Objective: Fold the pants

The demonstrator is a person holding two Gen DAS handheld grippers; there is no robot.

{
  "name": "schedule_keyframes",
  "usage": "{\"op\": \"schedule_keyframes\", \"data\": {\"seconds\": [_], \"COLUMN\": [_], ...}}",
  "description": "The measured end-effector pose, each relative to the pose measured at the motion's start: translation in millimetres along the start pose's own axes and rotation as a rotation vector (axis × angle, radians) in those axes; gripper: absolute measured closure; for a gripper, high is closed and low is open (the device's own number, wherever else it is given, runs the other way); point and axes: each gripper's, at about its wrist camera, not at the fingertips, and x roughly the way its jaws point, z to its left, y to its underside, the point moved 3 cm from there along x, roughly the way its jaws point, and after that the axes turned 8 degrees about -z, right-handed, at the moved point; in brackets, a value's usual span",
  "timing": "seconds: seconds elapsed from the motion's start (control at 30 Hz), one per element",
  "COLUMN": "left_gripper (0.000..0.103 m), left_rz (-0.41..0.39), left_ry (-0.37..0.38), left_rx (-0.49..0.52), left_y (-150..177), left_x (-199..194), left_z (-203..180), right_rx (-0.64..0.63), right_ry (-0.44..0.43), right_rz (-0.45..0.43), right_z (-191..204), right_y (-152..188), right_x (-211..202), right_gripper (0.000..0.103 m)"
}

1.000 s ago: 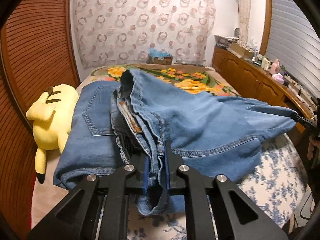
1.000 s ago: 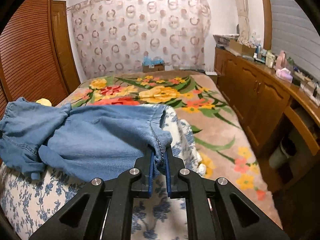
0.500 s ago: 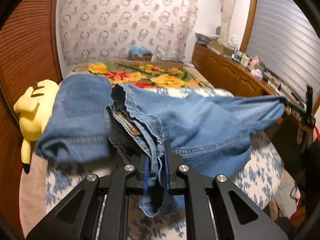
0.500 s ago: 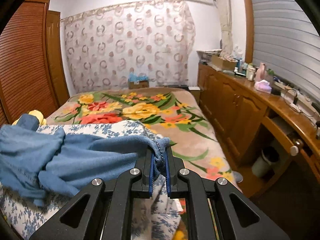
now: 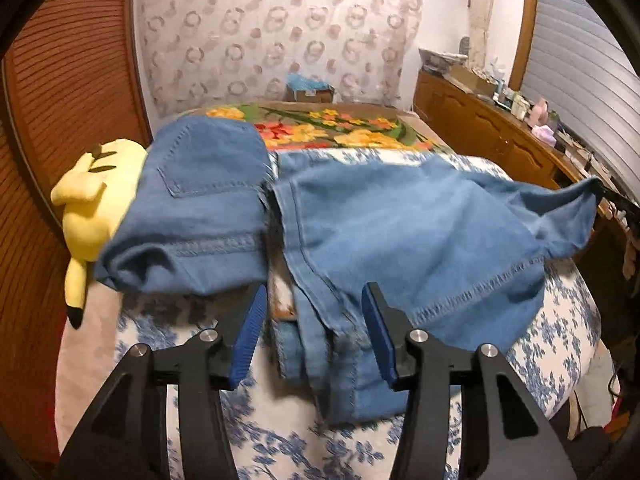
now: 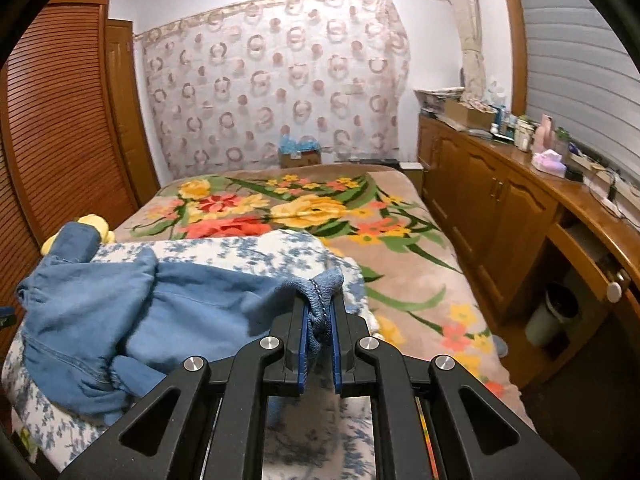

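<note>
Jeans lie on the blue-floral quilt, mid-frame in the left wrist view. Long axis runs roughly left-right across the frame: the waist end with a back pocket is at centre left, and one leg stretches out to the right edge, its hem lifted off the quilt. A bunched fold of denim hangs toward the bottom centre, over the near edge of the quilt.

Left gripper: jaws opening, blue pads clear of the cloth on both sides. The denim fold sits between them but is not pinched, so it is released.

Right gripper: clenched on the hem of the jeans leg, with cloth bulging out above the pads. In the right wrist view the leg trails from the gripper at lower centre toward the left edge, slack and rumpled.

Yellow plush toy is at the left of the frame, with the waist end of the jeans overlapping it. A flower-print blanket lies beyond the quilt, toward the curtain. A wooden cabinet runs along the right side.
</note>
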Motion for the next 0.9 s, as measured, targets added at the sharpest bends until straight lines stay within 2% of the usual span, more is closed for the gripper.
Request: {"op": "schedule_keyframes", "data": {"seconds": [0.23, 0.67, 0.77, 0.9], "left_gripper": [0.052, 0.052, 0.052, 0.052], "left_rz": [-0.031, -0.079, -0.083, -0.081], "left_ry": [-0.015, -0.014, -0.017, -0.018], "left_rx": [0.01, 0.035, 0.036, 0.037], "left_y": [-20.5, -34.7, -34.7, -32.2], "left_x": [5.3, -7.0, -11.0, -12.8], "left_z": [5.3, -1.5, -2.1, -1.8], "right_rx": [0.003, -0.172, -0.192, -0.241], "right_ry": [-0.128, -0.49, -0.555, -0.587], "right_rz": [-0.028, -0.138, -0.138, -0.083], "right_z": [19.8, 153.4, 167.6, 178.7], "right_y": [-22.4, -89.0, -90.7, -77.4], "right_x": [4.2, -31.3, -32.1, -4.7], "right_gripper": [0.094, 0.094, 0.094, 0.094]}}
